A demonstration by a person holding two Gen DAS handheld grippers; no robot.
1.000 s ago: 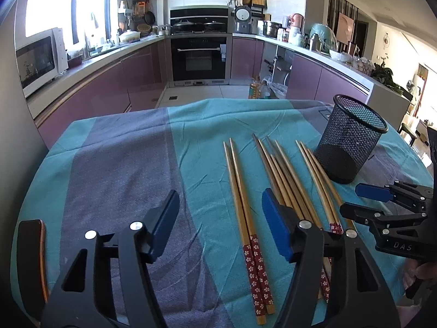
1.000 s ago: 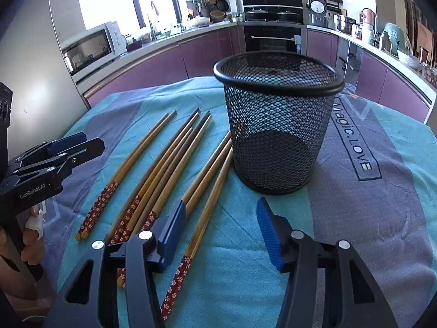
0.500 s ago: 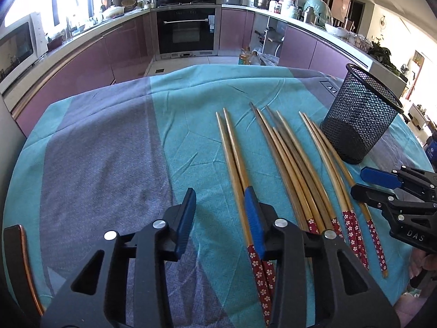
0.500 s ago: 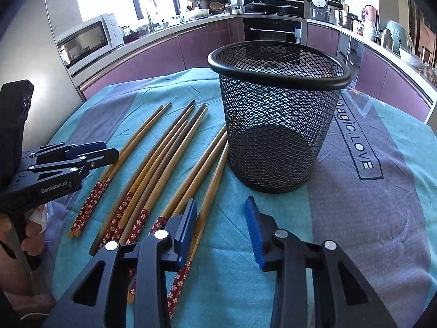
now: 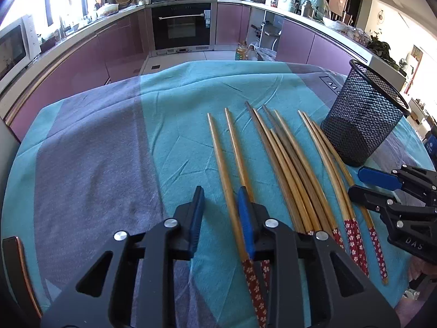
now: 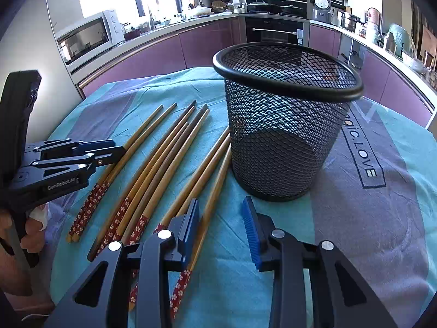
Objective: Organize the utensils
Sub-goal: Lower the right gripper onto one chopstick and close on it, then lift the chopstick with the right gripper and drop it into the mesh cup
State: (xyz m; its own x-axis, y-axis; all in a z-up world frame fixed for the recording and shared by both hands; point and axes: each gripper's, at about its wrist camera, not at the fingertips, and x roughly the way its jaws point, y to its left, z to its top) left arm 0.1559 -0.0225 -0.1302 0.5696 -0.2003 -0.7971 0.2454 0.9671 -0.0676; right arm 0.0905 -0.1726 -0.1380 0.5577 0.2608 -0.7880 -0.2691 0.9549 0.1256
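Left claw (image 5: 221,213) straddles one chopstick (image 5: 228,186); other under right pad

Ten chopsticks (image 5: 286,164) — one mesh cup (image 5: 360,120) — two grippers (image 5: 221,213).

Cloth-covered table (image 5: 109,150) bears chopsticks (image 5: 284,164) beside mesh cup (image 6: 284,136).
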